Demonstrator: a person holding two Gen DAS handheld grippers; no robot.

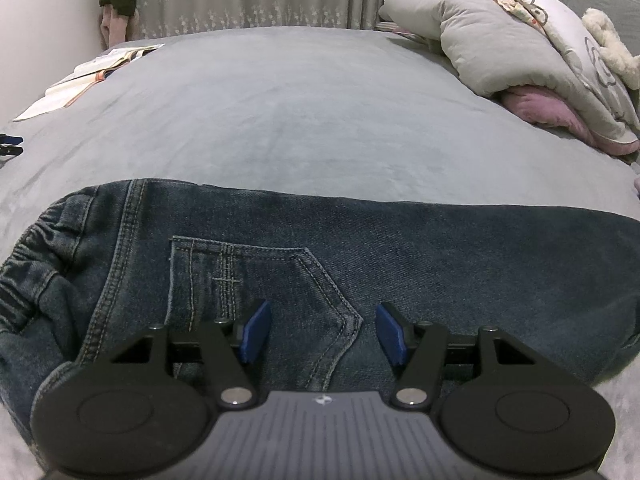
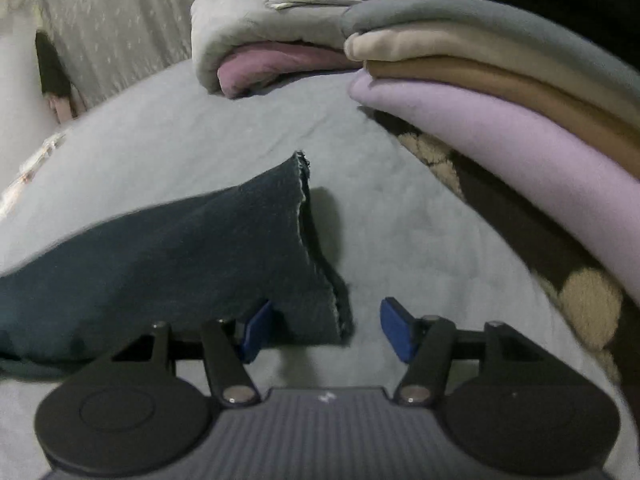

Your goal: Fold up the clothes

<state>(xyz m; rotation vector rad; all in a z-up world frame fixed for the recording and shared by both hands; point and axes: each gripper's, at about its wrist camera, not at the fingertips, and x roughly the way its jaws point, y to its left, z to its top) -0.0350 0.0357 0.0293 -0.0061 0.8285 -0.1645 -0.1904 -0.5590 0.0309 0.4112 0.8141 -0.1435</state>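
Jeans (image 1: 280,248) lie flat, dark denim, hem (image 2: 308,248) seemingly frayed.

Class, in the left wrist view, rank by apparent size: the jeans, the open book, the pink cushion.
1. jeans, though nearest the camera
2. and 3. open book and pink cushion: alike, cushion partly hidden; unranked

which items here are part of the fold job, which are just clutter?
Job:
- jeans
- left claw, right claw, both open

Clutter:
- open book
- rolled duvet
- stacked blankets
- plush toy
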